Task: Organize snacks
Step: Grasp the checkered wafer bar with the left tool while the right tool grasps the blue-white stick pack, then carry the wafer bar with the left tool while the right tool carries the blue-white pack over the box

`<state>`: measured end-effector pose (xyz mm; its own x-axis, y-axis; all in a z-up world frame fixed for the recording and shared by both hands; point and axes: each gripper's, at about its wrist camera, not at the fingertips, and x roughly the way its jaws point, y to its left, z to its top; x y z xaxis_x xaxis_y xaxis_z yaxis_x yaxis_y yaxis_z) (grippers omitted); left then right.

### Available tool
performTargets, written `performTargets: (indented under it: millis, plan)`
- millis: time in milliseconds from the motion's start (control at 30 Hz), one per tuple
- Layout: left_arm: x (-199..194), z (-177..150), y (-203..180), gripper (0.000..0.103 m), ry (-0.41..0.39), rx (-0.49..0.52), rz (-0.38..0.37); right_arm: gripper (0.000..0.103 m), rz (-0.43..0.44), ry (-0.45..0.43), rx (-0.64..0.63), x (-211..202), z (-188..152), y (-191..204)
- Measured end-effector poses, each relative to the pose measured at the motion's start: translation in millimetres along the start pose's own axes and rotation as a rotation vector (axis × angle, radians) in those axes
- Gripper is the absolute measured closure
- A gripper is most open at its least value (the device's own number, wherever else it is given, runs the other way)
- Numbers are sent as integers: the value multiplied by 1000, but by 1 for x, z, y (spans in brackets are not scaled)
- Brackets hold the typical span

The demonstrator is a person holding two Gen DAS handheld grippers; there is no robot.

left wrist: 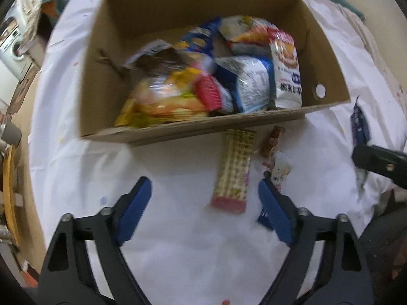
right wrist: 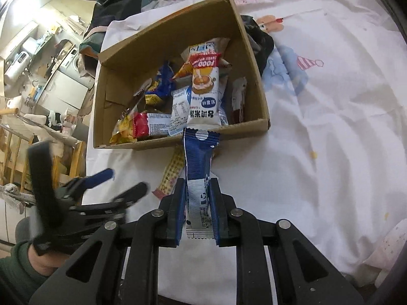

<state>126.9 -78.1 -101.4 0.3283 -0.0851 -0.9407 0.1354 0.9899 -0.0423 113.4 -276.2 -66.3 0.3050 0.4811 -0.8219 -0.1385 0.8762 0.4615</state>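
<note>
An open cardboard box (left wrist: pixel 193 129) (right wrist: pixel 152 143) stands on a white cloth with several snack packets piled inside. My left gripper (left wrist: pixel 203 185) (right wrist: pixel 126 180) is open just above the cloth. A yellow checked snack bar (left wrist: pixel 234 170) (right wrist: pixel 171 175) lies in front of the box, just ahead of the gap between the fingers and nearer the right one, untouched. My right gripper (right wrist: pixel 198 181) is shut on a long blue-and-white sachet (right wrist: pixel 199 162) (left wrist: pixel 358 124), held clear of the cloth with its far end at the box's front wall.
A small brown sweet (left wrist: pixel 271 142) and a small white packet (left wrist: pixel 281 170) lie by the snack bar. A dark crumpled thing (right wrist: pixel 259 40) sits against the box's right wall. The cloth's left edge (right wrist: pixel 87 157) drops off toward kitchen units and a washing machine (left wrist: pixel 12 48).
</note>
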Motion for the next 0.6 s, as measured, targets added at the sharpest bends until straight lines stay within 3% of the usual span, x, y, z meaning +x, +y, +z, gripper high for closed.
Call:
performTargets:
  millis: [167, 233, 267, 300, 600]
  plan:
    - [40, 3, -24, 47, 101, 64, -50, 84, -7, -17, 32, -3, 4, -9]
    - [48, -1, -30, 53, 106, 89, -50, 84, -8, -15, 37, -5, 3, -12]
    - [47, -1, -31, 71, 89, 98, -39, 84, -6, -13, 38, -6, 3, -13]
    - [46, -2, -32, 81, 86, 106, -31, 84, -8, -11, 36, -6, 3, -13]
    - [16, -15, -19, 81, 90, 17, -25, 84, 6, -11, 14, -7, 4, -4]
